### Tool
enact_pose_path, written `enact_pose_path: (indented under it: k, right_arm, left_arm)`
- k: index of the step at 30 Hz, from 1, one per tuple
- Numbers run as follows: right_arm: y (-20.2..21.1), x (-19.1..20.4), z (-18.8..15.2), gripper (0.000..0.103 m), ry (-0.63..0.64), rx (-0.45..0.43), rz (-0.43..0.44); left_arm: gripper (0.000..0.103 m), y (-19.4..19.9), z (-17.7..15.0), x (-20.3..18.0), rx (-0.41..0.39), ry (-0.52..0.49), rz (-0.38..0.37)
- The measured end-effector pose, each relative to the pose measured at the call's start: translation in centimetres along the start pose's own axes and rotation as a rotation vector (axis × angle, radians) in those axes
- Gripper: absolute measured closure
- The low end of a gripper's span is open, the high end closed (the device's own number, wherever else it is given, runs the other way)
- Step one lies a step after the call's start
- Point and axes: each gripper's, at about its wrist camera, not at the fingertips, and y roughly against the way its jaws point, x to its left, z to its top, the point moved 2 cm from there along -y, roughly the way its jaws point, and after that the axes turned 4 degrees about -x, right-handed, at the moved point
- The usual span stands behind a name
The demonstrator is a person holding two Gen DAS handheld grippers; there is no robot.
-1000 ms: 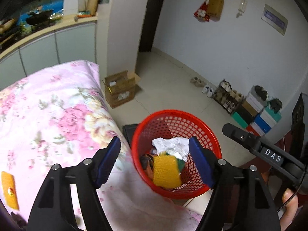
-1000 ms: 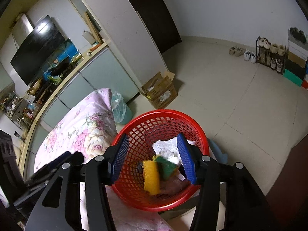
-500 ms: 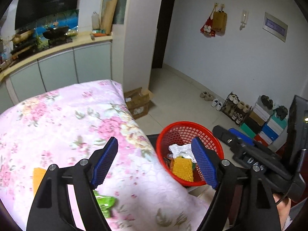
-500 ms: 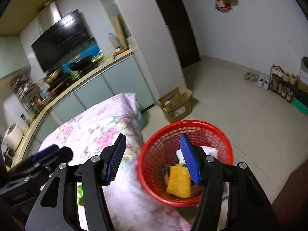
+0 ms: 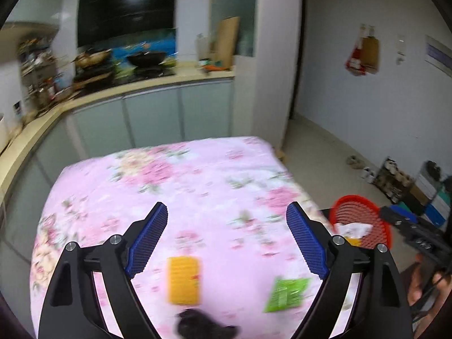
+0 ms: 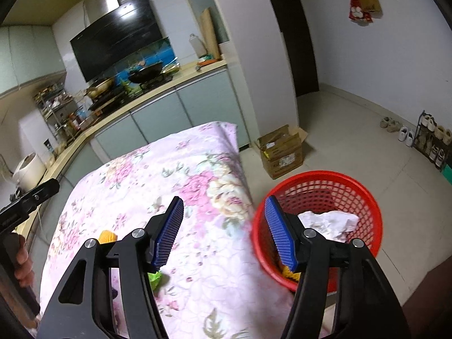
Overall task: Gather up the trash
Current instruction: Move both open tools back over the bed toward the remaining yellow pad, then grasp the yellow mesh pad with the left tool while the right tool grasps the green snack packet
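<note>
While hovering over floral cloth [image 5: 197, 186], left tongs [image 5: 226, 243] gaping empty, yellow sponge [image 5: 183, 284] lying just below; right tongs [image 6: 223, 231] gaping beside red basket [image 6: 367, 197].

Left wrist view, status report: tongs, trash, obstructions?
Left tongs open, empty; right tongs open, empty. Yellow sponge, green wrapper, dark item on floral cloth. Red basket beside the cloth, unobstructed.

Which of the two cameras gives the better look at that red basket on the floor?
The right wrist view. There the red basket sits close and sharp beside the table, its mesh and the white paper inside clear, only partly hidden by one finger. In the left wrist view the basket is small, blurred and near the edge.
</note>
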Motion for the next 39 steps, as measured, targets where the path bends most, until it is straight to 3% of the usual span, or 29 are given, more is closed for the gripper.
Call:
enact_pose_path:
  k: [7, 16, 21, 28, 34, 39]
  right_arm:
    - [-1.4, 3.4, -1.1, 0.044, 0.067, 0.046, 0.051]
    - [-2.4, 4.8, -2.6, 0.044, 0.098, 0.090, 0.055]
    - [-2.8, 5.4, -3.4, 0.036, 0.105, 0.105, 0.057]
    - [-4.1, 6.8, -4.7, 0.034, 0.141, 0.136, 0.087]
    - [-5.0, 7.3, -5.4, 0.034, 0.147, 0.164, 0.084]
    - [-5.6, 8.0, -6.5, 0.034, 0.162, 0.199, 0.090]
  left_arm:
    - [0.019, -3.0, -4.3, 5.1, 0.128, 0.043, 0.029]
    - [0.019, -8.0, -8.8, 6.9, 0.263, 0.067, 0.003]
    - [0.019, -9.5, -9.8, 6.6, 0.286, 0.088, -0.051]
    - [0.019, -10.5, -10.6, 6.2, 0.284, 0.065, -0.052]
    - [0.039, -11.1, -11.3, 6.3, 0.294, 0.060, -0.042]
    - [0.062, -10.8, -11.4, 6.5, 0.282, 0.049, -0.021]
